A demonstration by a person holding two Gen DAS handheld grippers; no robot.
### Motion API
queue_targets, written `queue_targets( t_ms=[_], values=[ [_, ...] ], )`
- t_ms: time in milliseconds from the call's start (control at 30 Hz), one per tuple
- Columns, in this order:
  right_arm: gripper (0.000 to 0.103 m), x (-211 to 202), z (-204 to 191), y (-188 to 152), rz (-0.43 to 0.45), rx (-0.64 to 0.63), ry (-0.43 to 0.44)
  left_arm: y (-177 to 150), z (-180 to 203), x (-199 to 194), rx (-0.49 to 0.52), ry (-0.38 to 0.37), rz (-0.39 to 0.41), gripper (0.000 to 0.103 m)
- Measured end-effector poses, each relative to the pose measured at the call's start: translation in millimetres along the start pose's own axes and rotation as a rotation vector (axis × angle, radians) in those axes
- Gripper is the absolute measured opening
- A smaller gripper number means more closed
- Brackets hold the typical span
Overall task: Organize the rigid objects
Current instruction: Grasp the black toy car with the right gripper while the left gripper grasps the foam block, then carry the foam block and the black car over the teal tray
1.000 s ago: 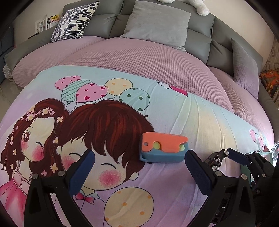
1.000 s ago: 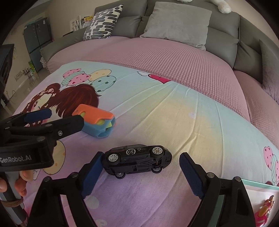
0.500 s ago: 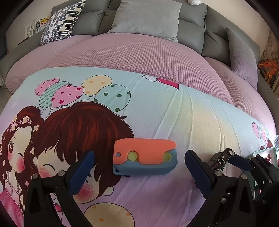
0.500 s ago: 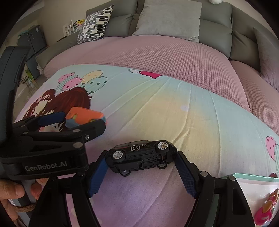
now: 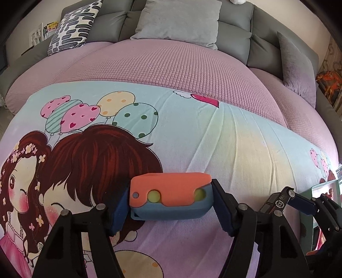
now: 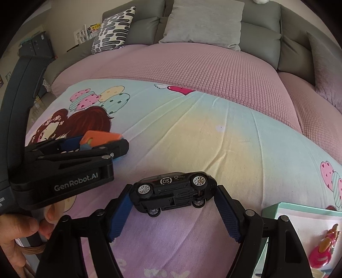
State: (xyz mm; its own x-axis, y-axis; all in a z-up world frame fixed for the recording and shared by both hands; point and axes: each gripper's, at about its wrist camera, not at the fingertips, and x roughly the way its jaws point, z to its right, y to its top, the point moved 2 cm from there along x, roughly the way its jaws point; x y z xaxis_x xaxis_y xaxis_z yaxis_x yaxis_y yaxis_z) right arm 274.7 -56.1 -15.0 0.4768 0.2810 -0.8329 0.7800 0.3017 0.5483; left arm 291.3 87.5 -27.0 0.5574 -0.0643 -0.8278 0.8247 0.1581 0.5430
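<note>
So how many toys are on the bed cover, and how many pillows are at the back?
Toys on the cover: 2, the orange and blue toy block and the black toy car.
Pillows: 3, one patterned pillow, one grey pillow, one lilac-grey pillow.
Total: 5

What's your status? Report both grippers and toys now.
Left hand-held gripper closing around orange-blue toy. Right hand-held gripper clamps black car, tipped sideways. Nothing blocking.

Left hand-held gripper [image 5: 171, 205] closing around orange-blue toy [image 5: 170, 197], cartoon bedsheet [image 5: 213, 139]
</note>
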Motion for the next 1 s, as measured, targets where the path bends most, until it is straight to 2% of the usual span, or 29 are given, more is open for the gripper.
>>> queue_targets(
  t_ms=[167,333,500,767,1000],
  values=[
    [0.078,-22,-1,-6,0.023,0.027,0.016,-5,3,-20,-0.01,-0.029,0.009,0.072],
    [0.078,-59,6,-17,0.076,0.066,0.016,-14,9,-55,-0.039,-0.06,0.057,0.072],
    [0.078,-103,26,-38,0.132,0.17,-0.01,-28,25,-95,-0.039,-0.094,0.109,0.072],
    [0.078,-161,75,-93,0.177,0.339,-0.166,-53,75,-145,0.032,-0.154,0.181,0.072],
    [0.078,-185,121,-152,0.146,0.466,-0.338,-78,124,-158,0.097,-0.203,0.176,0.072]
  ],
)
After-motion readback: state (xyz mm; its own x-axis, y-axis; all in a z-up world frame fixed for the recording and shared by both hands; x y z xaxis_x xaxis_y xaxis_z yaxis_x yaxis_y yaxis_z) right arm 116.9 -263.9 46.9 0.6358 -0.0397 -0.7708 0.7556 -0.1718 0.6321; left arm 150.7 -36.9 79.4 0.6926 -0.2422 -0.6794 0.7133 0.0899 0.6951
